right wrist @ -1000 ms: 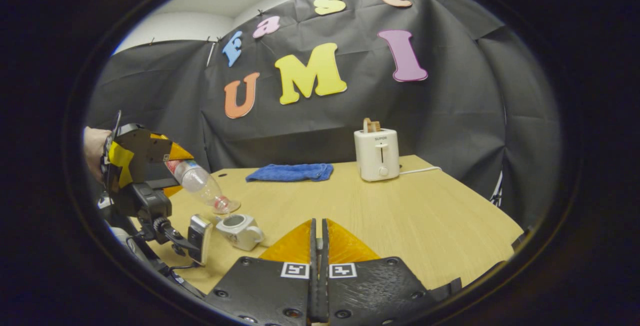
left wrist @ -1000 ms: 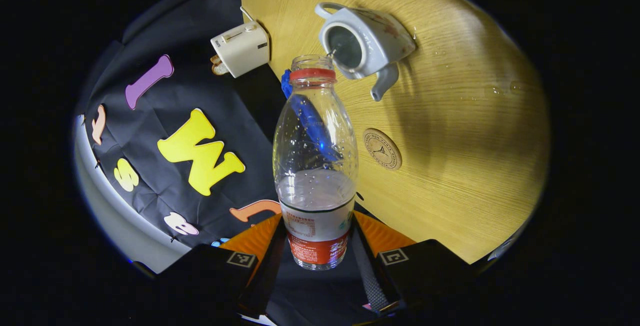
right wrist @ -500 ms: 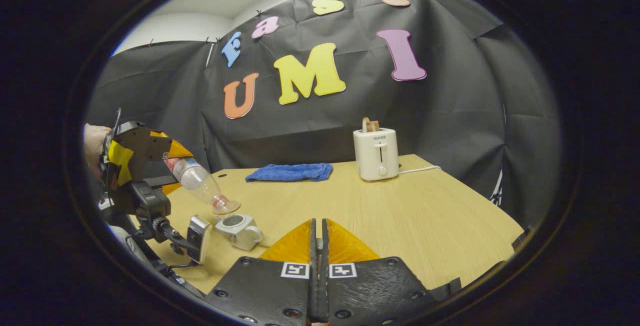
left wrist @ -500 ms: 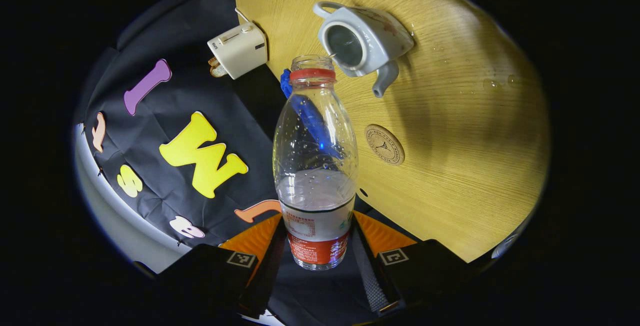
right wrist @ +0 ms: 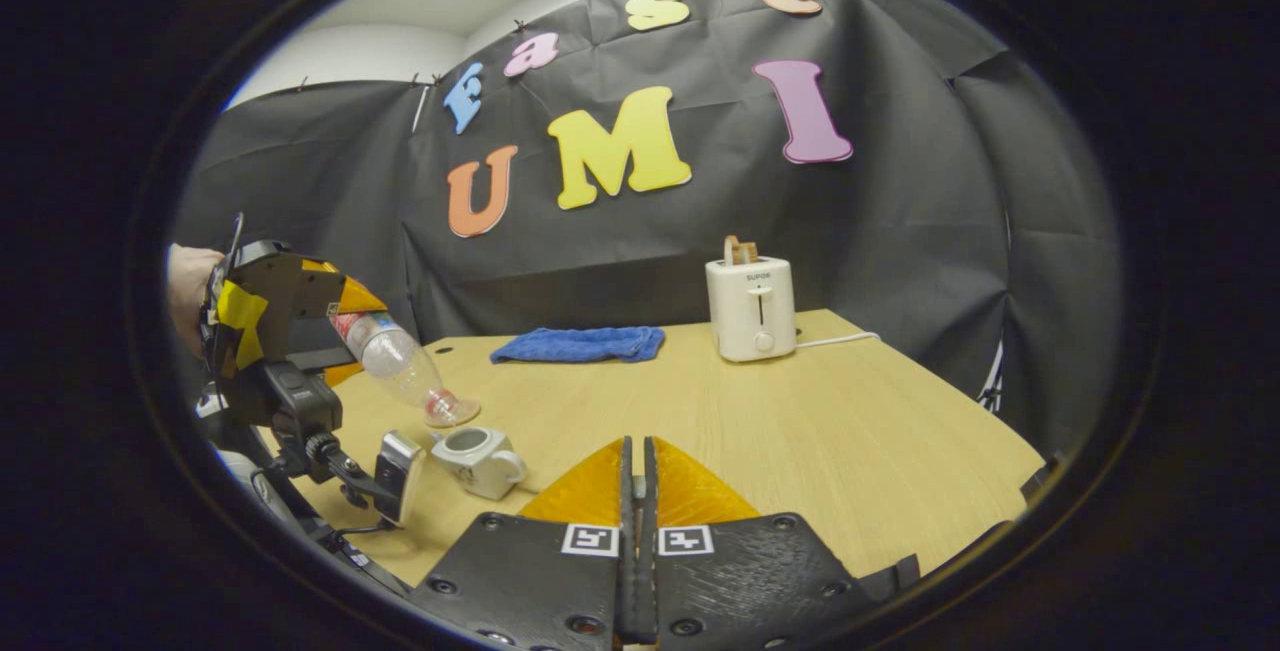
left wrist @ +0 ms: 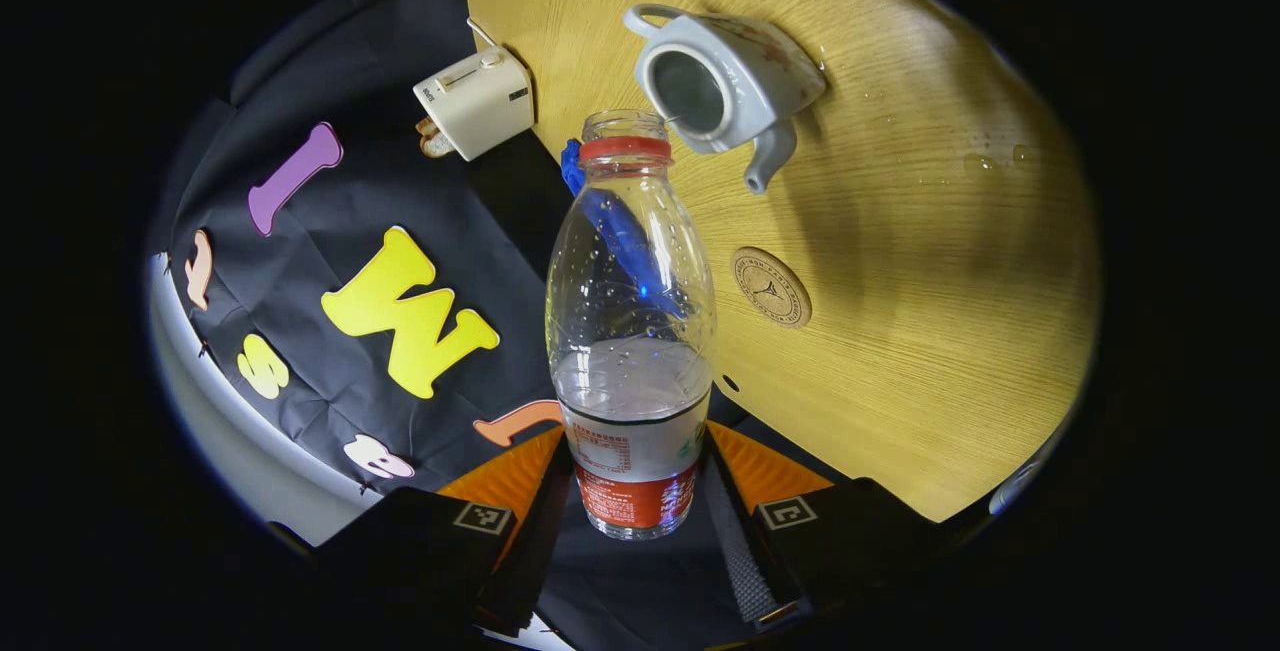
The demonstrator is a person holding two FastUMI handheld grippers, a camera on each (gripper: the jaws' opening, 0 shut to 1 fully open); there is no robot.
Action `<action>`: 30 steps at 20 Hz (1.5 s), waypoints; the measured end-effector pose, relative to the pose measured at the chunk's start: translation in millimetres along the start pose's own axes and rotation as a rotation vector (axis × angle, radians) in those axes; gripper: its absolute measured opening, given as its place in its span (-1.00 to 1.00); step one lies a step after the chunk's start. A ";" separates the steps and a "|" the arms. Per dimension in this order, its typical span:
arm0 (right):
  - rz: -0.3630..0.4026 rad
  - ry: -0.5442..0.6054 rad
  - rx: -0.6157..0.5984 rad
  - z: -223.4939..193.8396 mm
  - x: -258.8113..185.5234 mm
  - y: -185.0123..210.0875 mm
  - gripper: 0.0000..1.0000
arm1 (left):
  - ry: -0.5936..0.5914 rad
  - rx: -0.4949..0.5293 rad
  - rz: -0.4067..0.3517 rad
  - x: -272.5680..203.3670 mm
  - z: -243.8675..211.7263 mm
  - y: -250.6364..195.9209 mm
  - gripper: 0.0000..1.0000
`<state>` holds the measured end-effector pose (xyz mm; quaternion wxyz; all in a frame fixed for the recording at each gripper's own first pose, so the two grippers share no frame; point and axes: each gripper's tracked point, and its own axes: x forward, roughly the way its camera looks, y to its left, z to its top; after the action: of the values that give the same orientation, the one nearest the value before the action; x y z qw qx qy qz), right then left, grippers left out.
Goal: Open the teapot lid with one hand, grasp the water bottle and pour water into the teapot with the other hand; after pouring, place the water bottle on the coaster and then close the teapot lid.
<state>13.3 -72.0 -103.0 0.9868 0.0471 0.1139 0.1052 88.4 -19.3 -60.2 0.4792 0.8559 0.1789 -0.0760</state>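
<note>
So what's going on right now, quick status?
Left claw shut on water bottle, tilted, trickling into open teapot. Right claw shut, lid not visible. Coaster free; droplets on table.

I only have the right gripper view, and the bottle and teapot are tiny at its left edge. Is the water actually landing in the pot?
Observer: It looks so. In the left gripper view a thin stream runs from the mouth of the water bottle to the inner rim of the open top of the teapot.
Operator: How much is in the bottle?
Observer: Water pools at the labelled end, where the left claw clamps it. The rest of the bottle is empty.
Operator: Where is the coaster?
Observer: The coaster lies bare on the table, on the teapot's spout side and apart from the pot.
</note>
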 end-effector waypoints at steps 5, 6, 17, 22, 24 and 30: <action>-0.017 0.000 -0.013 1.9 -3.5 -1.1 -1.00 | -0.021 -0.061 0.005 2.8 1.7 -6.7 0.48; -0.021 0.000 -0.017 2.7 -4.4 0.1 -1.00 | -0.030 -0.090 0.002 3.8 1.8 -10.6 0.48; -0.019 -0.013 -0.043 18.3 -10.3 20.4 -1.00 | -0.220 -1.036 -0.128 -3.5 8.1 -57.1 0.48; -0.003 -0.020 -0.057 27.2 -9.4 35.0 -1.00 | -0.227 -1.457 -0.034 -14.1 -23.2 -51.0 0.48; 0.002 -0.024 -0.068 29.8 -9.1 42.9 -1.00 | -0.259 -1.627 -0.046 -12.9 -28.5 -52.0 0.48; 0.013 -0.011 -0.076 23.9 -8.8 51.6 -1.00 | -0.395 -2.065 -0.164 1.5 -21.1 -43.9 0.49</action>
<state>0.4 -25.3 -71.9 0.9878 0.0108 0.1040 0.1156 72.3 19.8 -84.3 0.9894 -0.0102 0.1328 -0.0572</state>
